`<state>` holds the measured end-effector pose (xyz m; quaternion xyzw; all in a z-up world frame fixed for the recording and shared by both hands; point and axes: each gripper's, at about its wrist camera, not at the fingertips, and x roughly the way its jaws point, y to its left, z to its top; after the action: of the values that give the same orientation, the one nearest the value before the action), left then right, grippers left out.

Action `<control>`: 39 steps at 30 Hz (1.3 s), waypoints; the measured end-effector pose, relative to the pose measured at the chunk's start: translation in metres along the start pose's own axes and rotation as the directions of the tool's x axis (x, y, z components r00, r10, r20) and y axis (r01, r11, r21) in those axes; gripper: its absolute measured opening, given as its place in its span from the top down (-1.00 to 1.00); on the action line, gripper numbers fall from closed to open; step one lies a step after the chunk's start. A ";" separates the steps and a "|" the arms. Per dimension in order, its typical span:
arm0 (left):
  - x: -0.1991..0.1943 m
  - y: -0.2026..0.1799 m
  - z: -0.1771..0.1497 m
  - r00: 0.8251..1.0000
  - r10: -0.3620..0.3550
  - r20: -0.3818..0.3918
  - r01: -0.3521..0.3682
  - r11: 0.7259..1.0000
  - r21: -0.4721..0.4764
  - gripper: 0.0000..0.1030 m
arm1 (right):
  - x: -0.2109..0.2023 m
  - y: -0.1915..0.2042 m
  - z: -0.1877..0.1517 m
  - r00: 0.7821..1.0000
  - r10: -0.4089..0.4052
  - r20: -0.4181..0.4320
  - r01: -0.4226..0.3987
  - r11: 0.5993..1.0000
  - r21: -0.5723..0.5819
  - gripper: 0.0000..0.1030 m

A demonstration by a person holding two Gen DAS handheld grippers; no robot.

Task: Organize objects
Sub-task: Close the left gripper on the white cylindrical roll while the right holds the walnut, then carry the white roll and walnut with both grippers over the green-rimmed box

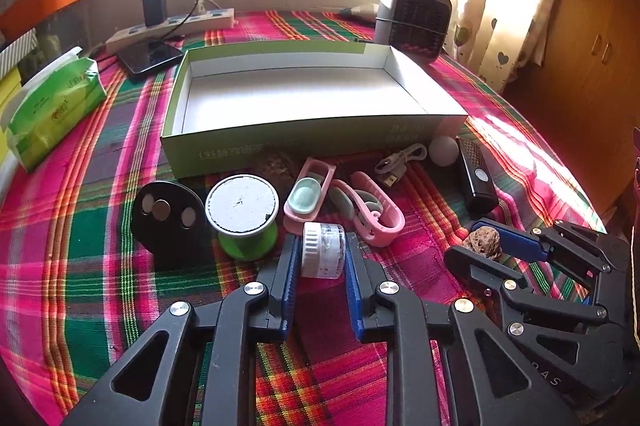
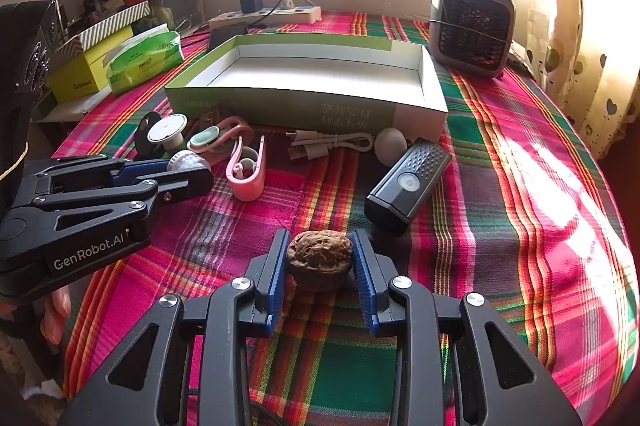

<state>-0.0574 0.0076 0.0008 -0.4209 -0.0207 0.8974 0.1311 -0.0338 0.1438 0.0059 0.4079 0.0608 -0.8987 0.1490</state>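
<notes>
A small clear jar with a white lid (image 1: 323, 250) lies on its side on the plaid cloth, and my left gripper (image 1: 323, 256) is shut on it, both blue pads against its sides. The jar (image 2: 188, 161) also shows at the tips of the left gripper (image 2: 192, 172) in the right wrist view. My right gripper (image 2: 320, 260) is shut on a brown walnut (image 2: 320, 258), and it appears again (image 1: 486, 244) at the right of the left wrist view. An open green box (image 1: 240, 142) with a white inside stands just beyond, with nothing in it.
In front of the box lie a green spool (image 1: 242, 206), a black disc (image 1: 168, 218), pink clips (image 1: 376, 216), a white cable (image 1: 400, 160), a pale ball (image 1: 443, 151) and a black device (image 1: 476, 180). Behind it are a heater (image 1: 416, 20), a power strip (image 1: 172, 30) and a tissue pack (image 1: 52, 106).
</notes>
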 end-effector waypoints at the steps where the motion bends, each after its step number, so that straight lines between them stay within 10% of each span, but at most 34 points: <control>1: 0.000 0.000 0.000 1.000 0.000 0.000 0.000 1.000 0.000 0.62 | 0.000 0.000 0.000 1.000 0.000 0.000 0.000 1.000 0.000 0.37; 39: -0.015 0.015 0.059 0.997 -0.027 0.066 0.028 0.999 -0.018 0.67 | -0.004 -0.014 0.071 0.996 0.038 0.085 -0.038 0.999 -0.002 0.37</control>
<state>-0.0965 -0.0061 0.0484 -0.3919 -0.0394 0.9087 0.1387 -0.0869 0.1417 0.0556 0.3706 0.0468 -0.9122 0.1684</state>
